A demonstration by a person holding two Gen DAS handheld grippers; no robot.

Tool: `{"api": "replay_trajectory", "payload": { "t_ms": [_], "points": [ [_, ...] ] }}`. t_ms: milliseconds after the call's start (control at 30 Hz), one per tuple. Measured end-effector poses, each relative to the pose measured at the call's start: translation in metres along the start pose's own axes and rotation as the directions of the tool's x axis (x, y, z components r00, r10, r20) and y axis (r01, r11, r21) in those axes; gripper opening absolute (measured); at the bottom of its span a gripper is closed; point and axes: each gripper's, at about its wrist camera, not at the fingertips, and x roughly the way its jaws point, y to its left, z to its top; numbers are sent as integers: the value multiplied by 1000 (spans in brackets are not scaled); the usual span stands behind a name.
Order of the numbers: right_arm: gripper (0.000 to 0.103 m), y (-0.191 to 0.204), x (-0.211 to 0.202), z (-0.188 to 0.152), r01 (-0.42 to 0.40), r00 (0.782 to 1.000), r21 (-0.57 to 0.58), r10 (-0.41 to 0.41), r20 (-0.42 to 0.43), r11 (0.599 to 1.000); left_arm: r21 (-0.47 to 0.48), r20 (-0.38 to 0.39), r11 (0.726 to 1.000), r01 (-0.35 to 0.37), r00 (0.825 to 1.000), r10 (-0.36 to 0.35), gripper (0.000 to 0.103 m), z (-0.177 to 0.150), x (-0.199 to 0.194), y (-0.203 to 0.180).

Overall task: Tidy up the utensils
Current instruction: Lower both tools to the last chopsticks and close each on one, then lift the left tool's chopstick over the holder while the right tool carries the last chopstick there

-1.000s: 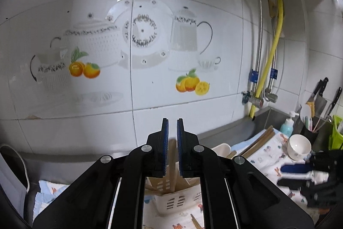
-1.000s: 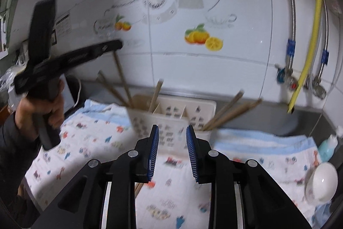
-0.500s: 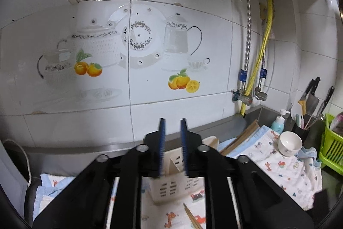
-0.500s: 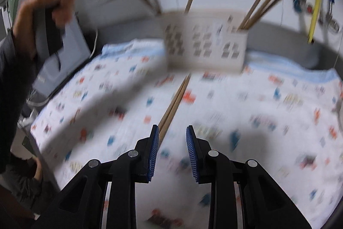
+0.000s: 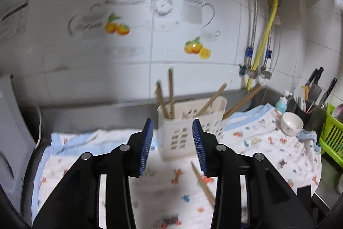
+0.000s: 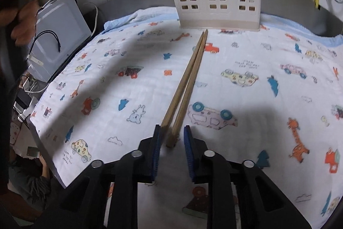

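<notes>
Nearest, the right gripper [image 6: 171,138] tilts down over the thick ends of two brown wooden chopsticks [image 6: 188,81] lying side by side on the animal-print cloth [image 6: 246,53] that covers the worktop; its jaws are closing around them, seemingly to lift both at once. Beyond, the left gripper [image 5: 172,144] hangs empty, jaws opening, facing the cream slotted plastic utensil caddy [image 5: 190,128], where other chopsticks already stand.

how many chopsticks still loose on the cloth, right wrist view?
2: a pair of brown wooden chopsticks lies side by side on the printed cloth, running from the beige plastic utensil holder to the closing right hand-held gripper. More may be hidden.
</notes>
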Motion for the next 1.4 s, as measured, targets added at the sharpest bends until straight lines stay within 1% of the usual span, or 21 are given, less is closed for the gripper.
{"api": "replay_trajectory", "payload": {
  "t_ms": [33, 100, 267, 333, 433, 467, 533, 567, 733, 800, 900, 1033, 1133, 1267, 1333, 1400],
  "points": [
    [19, 1, 0, 1, 10, 1000, -1, -10, 3, 1000, -7, -10, 1000, -3, 1000, 3, 41, -5, -1, 3],
    [13, 1, 0, 2, 41, 999, -12, -41, 5, 999, -28, -33, 1000, -12, 999, 11, 41, -18, -3, 10],
    [12, -3, 0, 1, 88, 996, -3, -88, 7, 996, -48, -91, 998, -32, 995, 28, 43, -48, -6, 18],
    [12, -3, 2, 2, 94, 996, 0, -94, 8, 996, -49, -117, 998, -41, 992, 35, 43, -60, -6, 17],
    [12, 0, 5, 3, 103, 995, -14, -103, 16, 995, -61, -153, 998, -36, 988, 26, 43, -76, -5, 16],
    [8, -1, 6, 4, 101, 995, -15, -101, 18, 995, -65, -165, 997, -32, 986, 21, 43, -81, -5, 15],
    [8, -7, 6, 6, 82, 996, 6, -82, 19, 997, -74, -188, 997, -26, 982, 12, 43, -91, -5, 12],
    [7, -9, 5, 6, 73, 997, 18, -73, 19, 997, -77, -203, 997, -17, 979, 1, 43, -96, -4, 9],
    [6, -18, -5, 3, 75, 996, 42, -77, 43, 996, -84, -266, 996, 24, 963, -45, 43, -123, -1, -11],
    [6, -20, -11, 2, 77, 995, 49, -80, 56, 996, -89, -302, 995, 54, 950, -79, 43, -135, 3, -25],
    [6, -25, -22, 2, 75, 994, 57, -79, 79, 996, -106, -337, 991, 81, 935, -112, 43, -149, 7, -41],
    [6, -30, -39, 2, 73, 990, 63, -80, 119, 995, -134, -384, 986, 98, 912, -143, 43, -165, 17, -60],
    [6, -33, -52, 3, 73, 986, 67, -82, 148, 995, -154, -410, 984, 91, 900, -148, 41, -174, 23, -73],
    [6, -38, -63, 2, 68, 982, 75, -80, 170, 995, -136, -425, 988, 67, 897, -119, 40, -180, 30, -86],
    [6, -39, -65, 2, 63, 981, 78, -76, 177, 995, -122, -433, 991, 57, 895, -105, 35, -182, 35, -92],
    [6, -41, -67, 1, 57, 980, 82, -71, 183, 995, -98, -440, 995, 30, 895, -71, 32, -183, 39, -96]
  ]
}}
